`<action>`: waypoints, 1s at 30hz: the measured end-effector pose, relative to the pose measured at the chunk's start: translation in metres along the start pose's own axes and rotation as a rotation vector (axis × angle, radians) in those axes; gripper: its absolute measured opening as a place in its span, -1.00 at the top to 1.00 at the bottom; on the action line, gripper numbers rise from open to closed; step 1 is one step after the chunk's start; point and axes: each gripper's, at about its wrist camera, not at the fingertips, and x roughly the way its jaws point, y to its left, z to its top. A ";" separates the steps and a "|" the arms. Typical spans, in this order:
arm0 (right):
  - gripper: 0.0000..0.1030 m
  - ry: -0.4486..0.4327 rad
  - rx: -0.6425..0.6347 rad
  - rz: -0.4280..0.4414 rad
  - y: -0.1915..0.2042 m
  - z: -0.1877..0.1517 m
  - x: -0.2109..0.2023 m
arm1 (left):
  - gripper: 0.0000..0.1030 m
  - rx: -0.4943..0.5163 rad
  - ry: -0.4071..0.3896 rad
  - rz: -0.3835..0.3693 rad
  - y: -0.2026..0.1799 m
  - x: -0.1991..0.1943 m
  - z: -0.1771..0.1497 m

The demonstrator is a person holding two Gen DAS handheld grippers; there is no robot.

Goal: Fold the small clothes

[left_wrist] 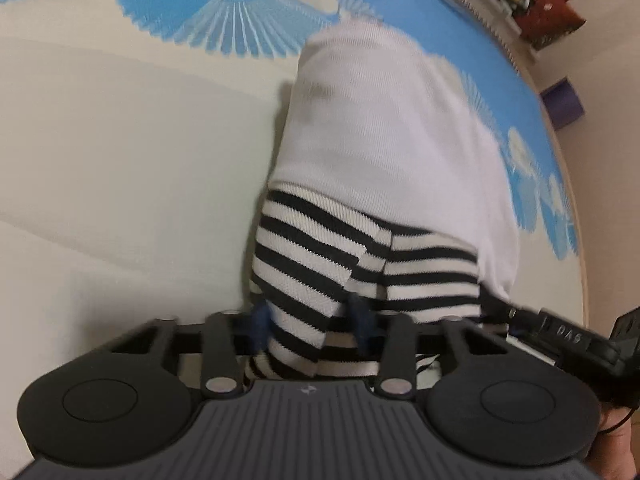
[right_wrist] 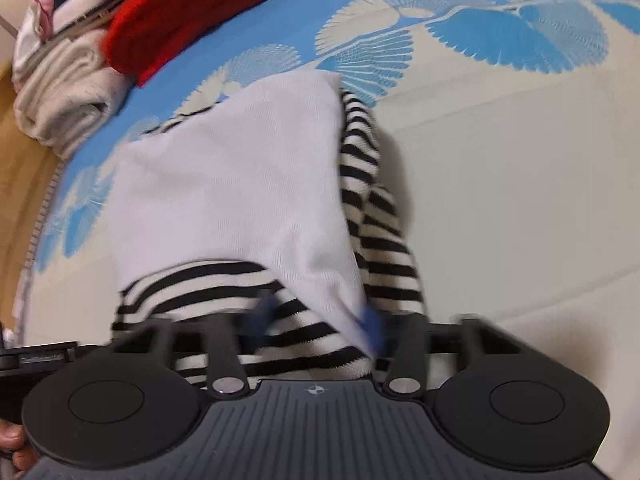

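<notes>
Striped garment (left_wrist: 320, 264), white panel up, near bed's (left_wrist: 120, 140) blue-patterned edge; left hand-held gripper (left_wrist: 312, 320) and right hand-held gripper (right_wrist: 316, 320) each pinching striped hem, apparently to lift for fold.

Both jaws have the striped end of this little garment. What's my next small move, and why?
Probably carry both grippers forward together and lay the striped end over the white part. The left gripper and right gripper each pinch striped cloth, and the white part hangs down to the blue and cream sheet, so the fold looks unfinished.
</notes>
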 end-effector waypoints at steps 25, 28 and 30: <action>0.82 -0.043 -0.335 -0.186 0.030 -0.027 -0.013 | -0.01 0.455 -0.012 0.335 -0.037 -0.009 -0.044; 0.68 -0.104 -0.414 -0.317 0.037 -0.032 -0.023 | -0.13 0.467 -0.148 0.354 -0.044 -0.035 -0.046; 0.58 -0.214 -0.445 -0.386 0.043 -0.034 -0.045 | -0.56 0.460 -0.270 0.364 -0.050 -0.059 -0.051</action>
